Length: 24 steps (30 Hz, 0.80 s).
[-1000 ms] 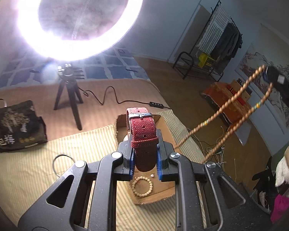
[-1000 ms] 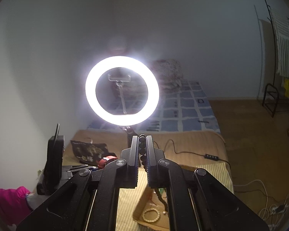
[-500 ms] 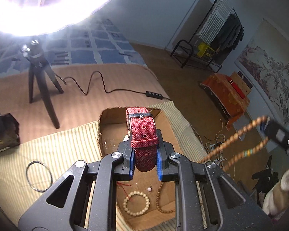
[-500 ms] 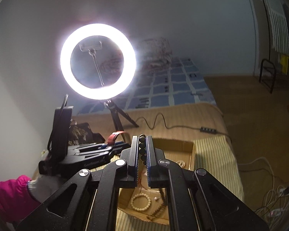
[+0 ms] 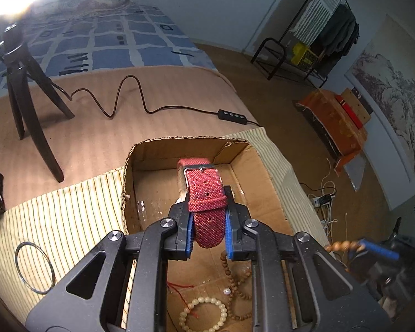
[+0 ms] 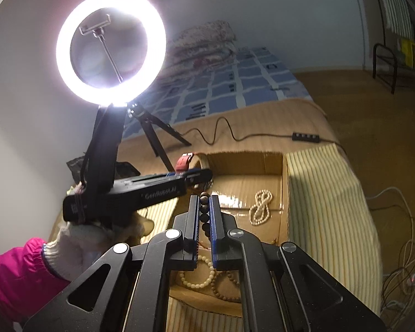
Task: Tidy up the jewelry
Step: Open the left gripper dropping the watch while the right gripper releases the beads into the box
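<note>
My left gripper (image 5: pixel 207 215) is shut on a red woven watch strap (image 5: pixel 204 191) and holds it upright over the open cardboard box (image 5: pixel 179 139). My right gripper (image 6: pixel 204 207) is shut on a string of brown wooden beads (image 6: pixel 204 199). It hangs over the box's near end, and the string trails down into the box (image 5: pixel 235 282). A cream bead bracelet (image 5: pixel 207 300) lies on the box floor, and a pearl necklace (image 6: pixel 260 207) lies further in. In the right wrist view the left gripper (image 6: pixel 196 177) reaches over the box rim, held by a gloved hand (image 6: pixel 69 251).
A thin metal bangle (image 5: pixel 16 260) lies on the striped cloth left of the box. A ring light (image 6: pixel 110 47) on a black tripod (image 5: pixel 33 110) stands behind, its cable and switch (image 5: pixel 232 116) running past the box's far side. The bed edge drops to the floor on the right.
Both grippers have come down toward the box, which now fills more of each view. The bead string, earlier stretched in the air, now has its lower end in the box.
</note>
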### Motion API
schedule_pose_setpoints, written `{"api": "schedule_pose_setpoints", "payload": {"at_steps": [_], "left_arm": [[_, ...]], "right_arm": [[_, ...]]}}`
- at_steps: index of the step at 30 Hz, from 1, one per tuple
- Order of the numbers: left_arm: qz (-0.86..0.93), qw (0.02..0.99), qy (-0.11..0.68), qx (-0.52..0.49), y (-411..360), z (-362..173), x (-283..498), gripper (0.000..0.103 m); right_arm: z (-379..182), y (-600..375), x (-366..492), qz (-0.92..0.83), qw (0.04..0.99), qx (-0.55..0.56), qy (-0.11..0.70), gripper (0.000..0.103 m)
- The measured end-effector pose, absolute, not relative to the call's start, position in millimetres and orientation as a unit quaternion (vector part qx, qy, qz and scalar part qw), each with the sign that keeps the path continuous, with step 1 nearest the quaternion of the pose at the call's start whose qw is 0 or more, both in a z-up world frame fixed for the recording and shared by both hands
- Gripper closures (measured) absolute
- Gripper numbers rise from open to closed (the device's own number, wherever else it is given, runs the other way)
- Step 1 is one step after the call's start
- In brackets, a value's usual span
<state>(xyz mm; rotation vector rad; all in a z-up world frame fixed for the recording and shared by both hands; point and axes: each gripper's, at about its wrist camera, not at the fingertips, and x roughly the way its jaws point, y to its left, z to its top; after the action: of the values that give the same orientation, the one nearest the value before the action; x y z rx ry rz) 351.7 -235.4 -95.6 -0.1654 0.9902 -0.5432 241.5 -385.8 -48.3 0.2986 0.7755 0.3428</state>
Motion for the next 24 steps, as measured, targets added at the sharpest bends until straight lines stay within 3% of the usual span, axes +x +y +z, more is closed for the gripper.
{"api": "schedule_pose_setpoints", "payload": {"at_steps": [6,8,10,11,12,14,15,17,19,24], "left_arm": [[-0.254,0.839,0.475,-0.074,-239.8,-102.0,357.9,0.086],[-0.251,0.838,0.478,-0.074,-239.6,-102.8,357.4,0.069],[-0.25,0.84,0.476,-0.079,-237.1,-100.7,354.7,0.066],[-0.25,0.84,0.475,-0.08,-236.1,-100.2,354.8,0.066],[-0.251,0.839,0.475,-0.081,-234.2,-99.4,354.8,0.066],[-0.252,0.837,0.478,-0.079,-231.9,-99.2,355.3,0.065],[-0.254,0.836,0.48,-0.077,-231.2,-98.9,355.5,0.063],[-0.258,0.833,0.484,-0.077,-230.5,-98.2,355.9,0.056],[-0.265,0.824,0.495,-0.073,-231.5,-99.3,357.8,0.044],[-0.271,0.793,0.542,-0.059,-238.7,-110.9,363.4,0.04]], "right_arm": [[-59.8,-385.3,243.6,0.162,0.895,0.143,0.389,0.098],[-62.0,-385.9,243.8,0.156,0.895,0.141,0.394,0.098],[-63.9,-386.2,243.9,0.149,0.893,0.14,0.4,0.095],[-64.8,-386.3,243.9,0.144,0.893,0.14,0.404,0.085],[-65.3,-386.4,243.4,0.139,0.892,0.14,0.406,0.067],[-66.4,-385.7,241.9,0.127,0.895,0.135,0.406,0.04],[-65.9,-385.2,240.1,0.119,0.898,0.13,0.403,0.037],[-65.8,-384.1,239.4,0.116,0.898,0.124,0.405,0.037],[-65.4,-385.1,238.8,0.112,0.898,0.125,0.408,0.037],[-64.3,-391.9,236.4,0.104,0.897,0.14,0.407,0.036]]}}
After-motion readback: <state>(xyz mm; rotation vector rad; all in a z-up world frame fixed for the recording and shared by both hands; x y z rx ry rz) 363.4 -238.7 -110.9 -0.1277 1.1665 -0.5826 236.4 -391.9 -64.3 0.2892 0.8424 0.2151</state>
